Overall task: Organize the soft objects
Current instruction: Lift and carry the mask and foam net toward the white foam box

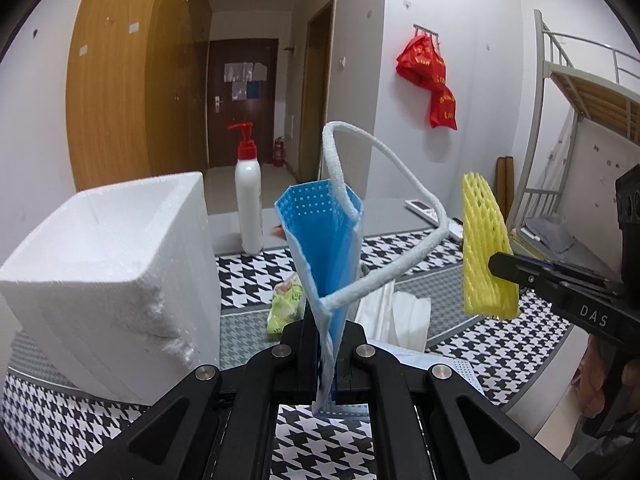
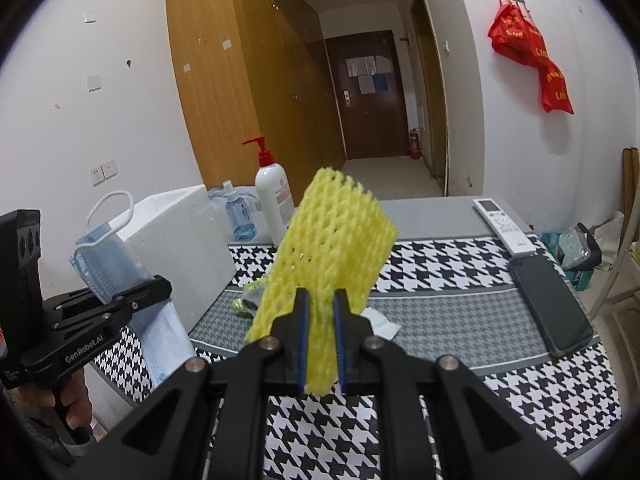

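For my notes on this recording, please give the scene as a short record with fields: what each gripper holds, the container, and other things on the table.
left gripper: shut on blue face mask, lifted off the table
right gripper: shut on yellow foam net, lifted
container: white foam box, top open, on the left
table cover: houndstooth cloth
also on table: pump bottle, remote control, phone

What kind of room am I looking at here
Probably a dormitory or small apartment room: a metal bunk bed, a long wooden wardrobe, and a hallway to a dark entry door beyond the cloth-covered table.
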`<state>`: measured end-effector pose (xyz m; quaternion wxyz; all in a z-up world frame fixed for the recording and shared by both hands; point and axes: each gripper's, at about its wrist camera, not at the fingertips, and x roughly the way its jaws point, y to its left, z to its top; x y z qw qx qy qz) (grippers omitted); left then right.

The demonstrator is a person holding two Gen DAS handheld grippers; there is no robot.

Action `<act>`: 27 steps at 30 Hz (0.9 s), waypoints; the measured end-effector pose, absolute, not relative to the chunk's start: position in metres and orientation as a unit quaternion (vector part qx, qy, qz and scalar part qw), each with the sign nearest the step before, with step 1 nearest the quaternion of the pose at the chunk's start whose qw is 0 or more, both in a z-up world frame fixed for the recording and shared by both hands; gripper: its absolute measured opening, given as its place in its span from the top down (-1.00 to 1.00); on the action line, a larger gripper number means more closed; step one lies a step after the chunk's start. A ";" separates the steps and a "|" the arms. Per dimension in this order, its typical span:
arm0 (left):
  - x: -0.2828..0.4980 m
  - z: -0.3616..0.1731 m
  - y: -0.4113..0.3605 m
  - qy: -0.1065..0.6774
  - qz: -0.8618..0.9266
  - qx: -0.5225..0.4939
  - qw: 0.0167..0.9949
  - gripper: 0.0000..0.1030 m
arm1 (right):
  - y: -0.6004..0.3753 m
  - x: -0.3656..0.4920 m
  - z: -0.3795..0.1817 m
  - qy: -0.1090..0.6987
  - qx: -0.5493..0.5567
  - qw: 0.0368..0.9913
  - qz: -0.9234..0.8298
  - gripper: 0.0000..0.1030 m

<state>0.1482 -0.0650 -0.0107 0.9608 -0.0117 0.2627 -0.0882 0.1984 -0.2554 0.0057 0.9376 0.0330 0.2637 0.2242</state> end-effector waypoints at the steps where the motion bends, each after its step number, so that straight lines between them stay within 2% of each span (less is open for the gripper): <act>1: 0.148 -0.009 -0.064 0.261 -0.088 -0.011 0.961 0.93 | -0.255 0.198 0.007 0.262 0.032 0.938 0.224 0.73; 27: 0.137 0.039 -0.028 0.194 -0.106 -0.011 0.975 0.93 | -0.230 0.180 0.042 0.201 0.034 0.952 0.228 0.73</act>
